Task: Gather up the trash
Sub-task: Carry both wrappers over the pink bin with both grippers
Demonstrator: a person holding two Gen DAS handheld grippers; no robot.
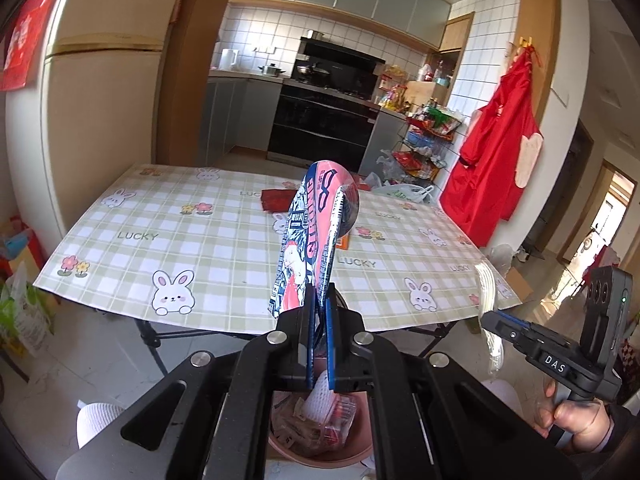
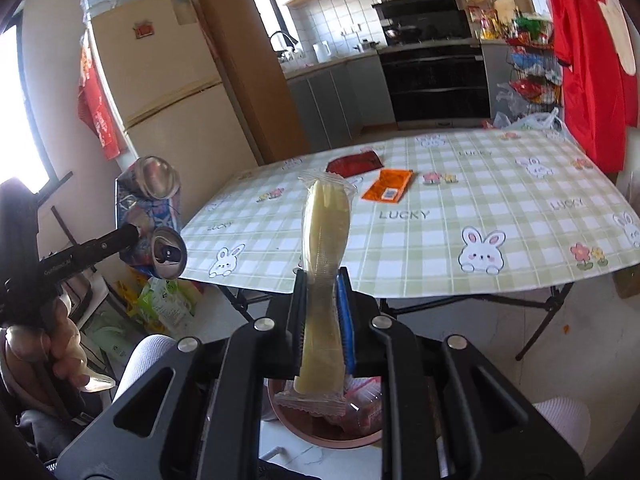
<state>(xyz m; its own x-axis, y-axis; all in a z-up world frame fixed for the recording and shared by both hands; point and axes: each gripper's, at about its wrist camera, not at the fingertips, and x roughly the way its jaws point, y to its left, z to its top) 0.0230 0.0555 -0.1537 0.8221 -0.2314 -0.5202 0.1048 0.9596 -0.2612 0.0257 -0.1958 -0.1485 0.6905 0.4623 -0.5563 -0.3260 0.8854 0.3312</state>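
My left gripper (image 1: 319,304) is shut on a crushed pink and blue drink can (image 1: 316,228), held upright above a pink trash bin (image 1: 320,440) full of wrappers. The can also shows in the right wrist view (image 2: 154,216). My right gripper (image 2: 322,292) is shut on a clear wrapper with a pale yellow stick inside (image 2: 324,264), also above the pink bin (image 2: 328,420). The right gripper shows in the left wrist view (image 1: 496,320) with the wrapper (image 1: 490,300). On the table lie a red packet (image 2: 354,162) and an orange packet (image 2: 388,186).
A folding table with a green checked rabbit tablecloth (image 2: 440,240) stands ahead. A cream fridge (image 2: 168,92) is to the left, a red apron (image 1: 496,152) hangs on the right. Bags lie on the floor at the left (image 2: 168,300). A kitchen with a black oven (image 1: 320,120) lies beyond.
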